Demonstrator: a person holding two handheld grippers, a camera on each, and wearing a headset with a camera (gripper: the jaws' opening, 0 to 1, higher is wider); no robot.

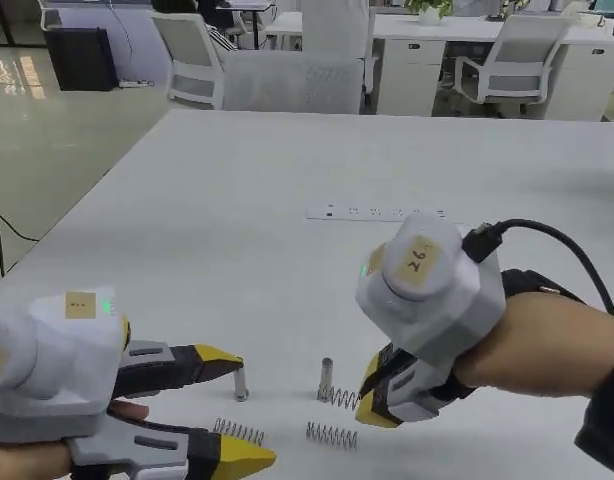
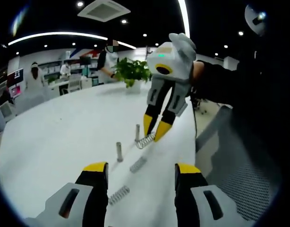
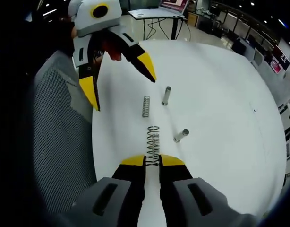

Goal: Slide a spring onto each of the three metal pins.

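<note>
Jaws of the left gripper [image 1: 252, 410] stand spread wide at the near left of the white table [image 1: 237, 200], holding nothing. One loose spring [image 1: 237, 431] lies flat between them. Just past the upper jaw tip, a short metal pin [image 1: 241, 383] stands upright. Further right a second pin [image 1: 326, 378] also stands upright, and another loose spring [image 1: 332, 435] lies on the table in front of it. On the right, the right gripper [image 1: 380, 398] has its jaws pressed together on one end of a third spring [image 1: 342, 398]. The right gripper view shows this spring [image 3: 153, 142] sticking straight out from the yellow tips. Its free end lies just beside the base of the second pin.
</note>
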